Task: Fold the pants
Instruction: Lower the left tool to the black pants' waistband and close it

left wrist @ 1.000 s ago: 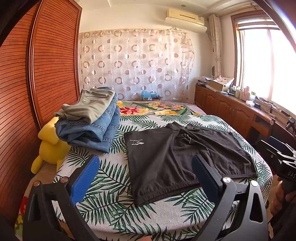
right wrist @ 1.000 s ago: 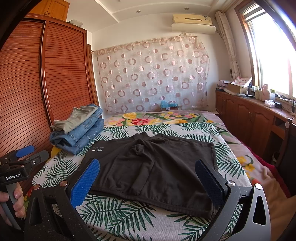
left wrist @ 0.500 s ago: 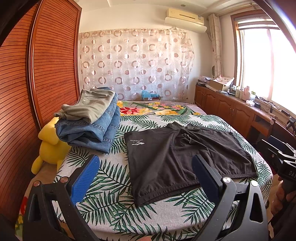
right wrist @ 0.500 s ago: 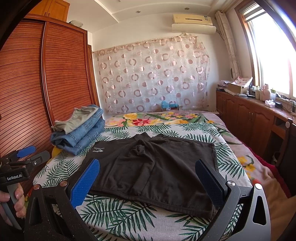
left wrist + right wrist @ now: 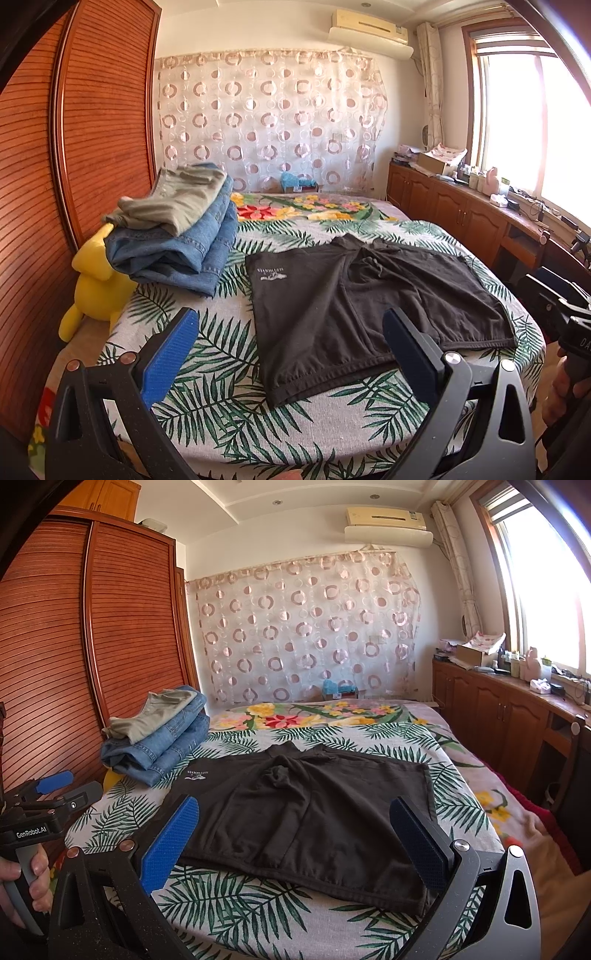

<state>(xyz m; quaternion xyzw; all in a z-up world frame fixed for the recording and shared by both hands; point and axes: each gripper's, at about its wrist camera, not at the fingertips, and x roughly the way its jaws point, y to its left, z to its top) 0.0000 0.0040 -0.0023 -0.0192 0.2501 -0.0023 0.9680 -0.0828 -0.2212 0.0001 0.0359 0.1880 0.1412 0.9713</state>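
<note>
Black shorts (image 5: 354, 302) lie spread flat on the leaf-print bed (image 5: 221, 354), a white logo near their far left corner. They also show in the right wrist view (image 5: 306, 812). My left gripper (image 5: 291, 332) is open and empty, held above the bed's near edge in front of the shorts' left part. My right gripper (image 5: 295, 823) is open and empty, held in front of the shorts' near hem. The left gripper's body also shows at the left edge of the right wrist view (image 5: 44, 801), held by a hand.
A stack of folded jeans and khaki pants (image 5: 173, 236) sits at the bed's far left, also in the right wrist view (image 5: 159, 734). A yellow plush toy (image 5: 92, 288) leans by the wooden wardrobe (image 5: 74, 147). Wooden cabinets (image 5: 509, 716) line the right wall under the window.
</note>
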